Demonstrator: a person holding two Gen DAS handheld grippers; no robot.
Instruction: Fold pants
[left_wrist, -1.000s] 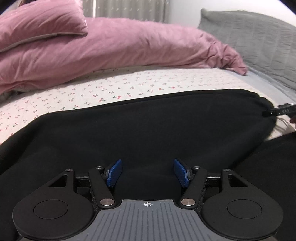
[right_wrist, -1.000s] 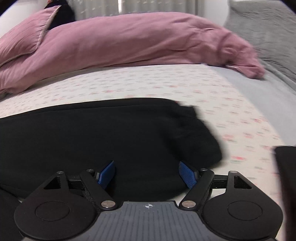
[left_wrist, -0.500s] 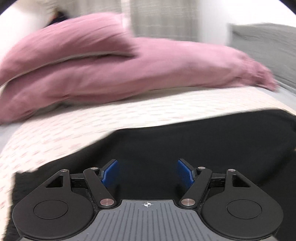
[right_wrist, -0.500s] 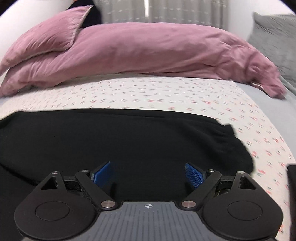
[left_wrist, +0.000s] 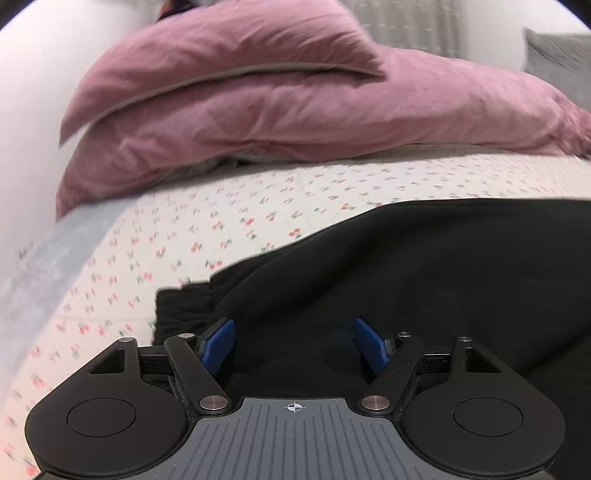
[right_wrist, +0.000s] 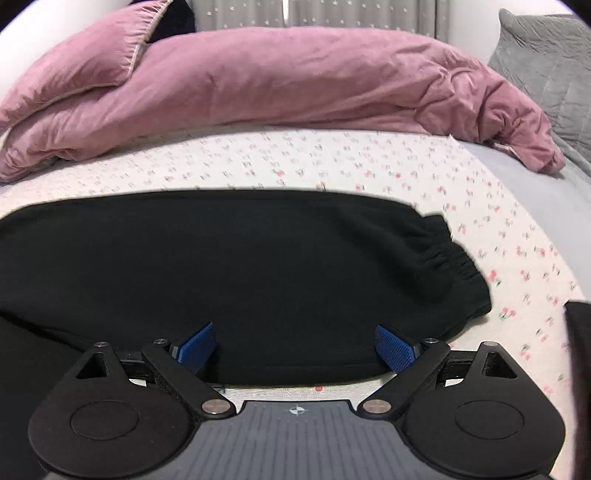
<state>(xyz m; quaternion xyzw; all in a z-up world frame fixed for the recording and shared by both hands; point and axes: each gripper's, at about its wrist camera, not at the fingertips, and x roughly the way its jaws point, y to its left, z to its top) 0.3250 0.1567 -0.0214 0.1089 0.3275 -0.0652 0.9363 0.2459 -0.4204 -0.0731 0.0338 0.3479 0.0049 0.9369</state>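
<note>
Black pants (left_wrist: 424, 280) lie flat across a bed with a white, cherry-printed sheet (left_wrist: 207, 229). In the left wrist view a gathered elastic end (left_wrist: 184, 310) of the pants shows at the left, just ahead of my left gripper (left_wrist: 293, 345). Its jaws are opening, above the black cloth, and no fabric is pinched between its blue pads (left_wrist: 218, 345). In the right wrist view the pants (right_wrist: 240, 273) end in a ruched cuff (right_wrist: 448, 258) at the right. My right gripper (right_wrist: 295, 349) hovers over the near edge of that leg, its jaws opening wide, nothing held.
Pink pillows and a pink duvet (right_wrist: 280, 81) are piled along the far side of the bed. A grey quilted cushion (right_wrist: 546, 66) sits at the far right. Grey bedding (left_wrist: 40, 280) borders the sheet at the left. A dark object (right_wrist: 578, 350) shows at the right edge.
My left gripper swung left along the pants, bringing the gathered end and the bed's left side into view. The right gripper's jaws widened and it rose a little.
</note>
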